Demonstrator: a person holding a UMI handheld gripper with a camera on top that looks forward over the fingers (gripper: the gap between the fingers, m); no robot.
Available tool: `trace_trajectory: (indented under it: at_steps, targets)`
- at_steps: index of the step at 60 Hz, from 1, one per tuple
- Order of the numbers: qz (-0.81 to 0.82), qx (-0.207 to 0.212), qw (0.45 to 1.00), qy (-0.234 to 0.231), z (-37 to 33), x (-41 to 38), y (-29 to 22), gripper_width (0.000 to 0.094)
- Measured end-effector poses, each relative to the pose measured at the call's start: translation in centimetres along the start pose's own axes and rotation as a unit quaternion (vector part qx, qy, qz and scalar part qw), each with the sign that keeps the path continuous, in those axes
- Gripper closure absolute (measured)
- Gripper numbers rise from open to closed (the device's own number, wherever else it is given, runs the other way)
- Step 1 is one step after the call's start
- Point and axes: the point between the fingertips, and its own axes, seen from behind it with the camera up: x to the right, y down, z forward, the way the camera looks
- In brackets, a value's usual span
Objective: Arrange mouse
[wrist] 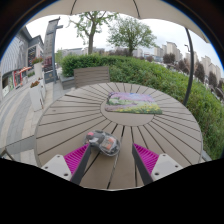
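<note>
A grey and black mouse [103,142] lies on the round wooden slatted table [70,115], at the tips of my fingers. It sits close to the left finger, with a clear gap to the right one. My gripper [113,149] is open, its magenta pads [76,158] spread wide on either side. A rectangular mouse pad [132,102] with a printed picture lies flat beyond the mouse, toward the table's far side.
A wooden bench [91,75] stands beyond the table's far edge. A green hedge [165,78] curves round the back and right. Paved ground [18,110] lies to the left. Bare slats separate the mouse from the pad.
</note>
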Motion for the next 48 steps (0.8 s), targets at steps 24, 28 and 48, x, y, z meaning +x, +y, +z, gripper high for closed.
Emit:
trace_trajectory:
  at_steps: [24,28,48]
  targets:
    - [0.009,0.003,1.0,0.017,4.6,1.1,-2.6,0.0077]
    - [0.009,0.003,1.0,0.021,5.2,1.4,-3.1,0.0078]
    - [0.01,-0.005,0.999,0.031,6.9,1.8,-3.7,0.0177]
